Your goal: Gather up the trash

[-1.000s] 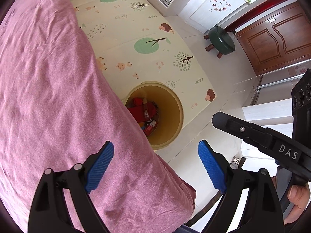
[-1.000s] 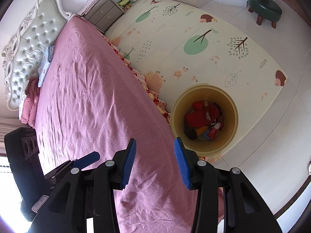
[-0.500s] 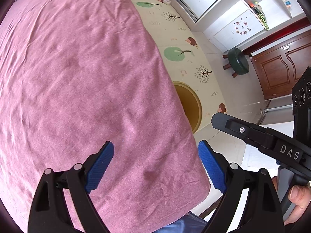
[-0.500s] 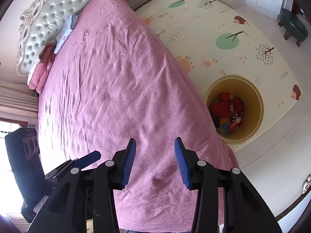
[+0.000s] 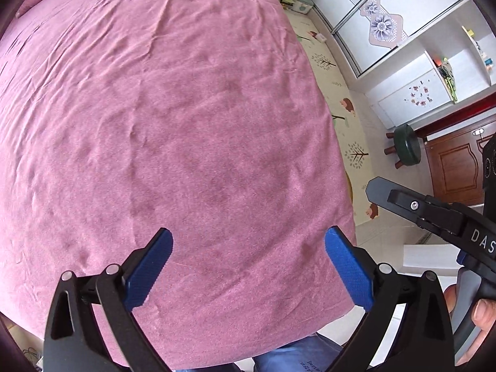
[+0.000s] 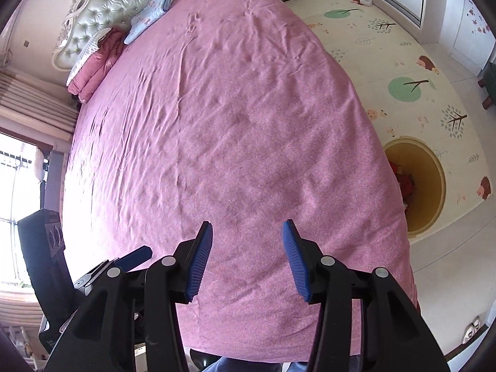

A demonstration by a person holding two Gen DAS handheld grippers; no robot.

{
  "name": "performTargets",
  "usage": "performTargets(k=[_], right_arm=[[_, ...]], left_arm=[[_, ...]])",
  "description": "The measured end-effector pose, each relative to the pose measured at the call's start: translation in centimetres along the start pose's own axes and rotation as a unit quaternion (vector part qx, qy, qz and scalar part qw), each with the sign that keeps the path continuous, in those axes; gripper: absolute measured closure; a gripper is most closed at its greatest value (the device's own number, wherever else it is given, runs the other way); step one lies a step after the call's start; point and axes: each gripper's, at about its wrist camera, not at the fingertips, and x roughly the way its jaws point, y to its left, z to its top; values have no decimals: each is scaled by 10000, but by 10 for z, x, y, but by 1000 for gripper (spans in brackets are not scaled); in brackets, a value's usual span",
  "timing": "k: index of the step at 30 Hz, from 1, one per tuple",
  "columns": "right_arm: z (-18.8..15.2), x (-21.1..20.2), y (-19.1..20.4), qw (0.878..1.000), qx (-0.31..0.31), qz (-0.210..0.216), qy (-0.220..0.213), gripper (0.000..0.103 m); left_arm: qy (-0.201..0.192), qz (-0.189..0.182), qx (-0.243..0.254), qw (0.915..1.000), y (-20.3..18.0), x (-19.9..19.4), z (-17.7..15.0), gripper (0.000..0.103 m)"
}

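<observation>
Two claws hang over the foot end of the bed, and both are empty. The left claw has its blue pads far apart, with only pink sheet between them. The right claw is also apart, though less wide, and nothing is between its pads either. I think they are held open and pointed down at the bed because the person is looking over the sheet for something more to pick up.

No loose trash shows on the bed in either view; the sheet is wrinkled but bare as far as the headboard. At that end of the bed lie only a folded pink quilt and a light blue pillow, which do not look like trash.

The trash that can be seen is in the yellow bin, which stands on the play mat just beside the bed's right edge, near the foot corner. Red wrappers lie inside it, partly hidden by the sheet's edge. The bin seems placed close to the bed so that things can be dropped in with a short reach. In the left view the bed hides the bin almost fully.

Judging from this, the collecting looks nearly done or done.
</observation>
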Motion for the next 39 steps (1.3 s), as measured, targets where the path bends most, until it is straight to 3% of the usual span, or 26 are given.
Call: performTargets(k=[5, 14, 21, 30, 39], right_arm=[[-5, -9, 26, 9997, -211, -20, -128, 44], [-19, -47, 78, 9957, -799, 139, -457, 32], [-21, -64, 99, 9934, -922, 263, -631, 27], [-36, -73, 113, 9901, -1156, 242, -756, 20], [-39, -81, 109, 9903, -1024, 190, -922, 17]], left_arm=[[-463, 143, -236, 9985, 23, -34, -8, 4], [-1285, 515, -438, 9894, 38, -107, -28, 4], [-1602, 830, -515, 9822, 40, -143, -40, 4], [-1731, 1155, -599, 9763, 32, -157, -49, 4], [-1810, 1043, -627, 9759, 32, -161, -53, 4]])
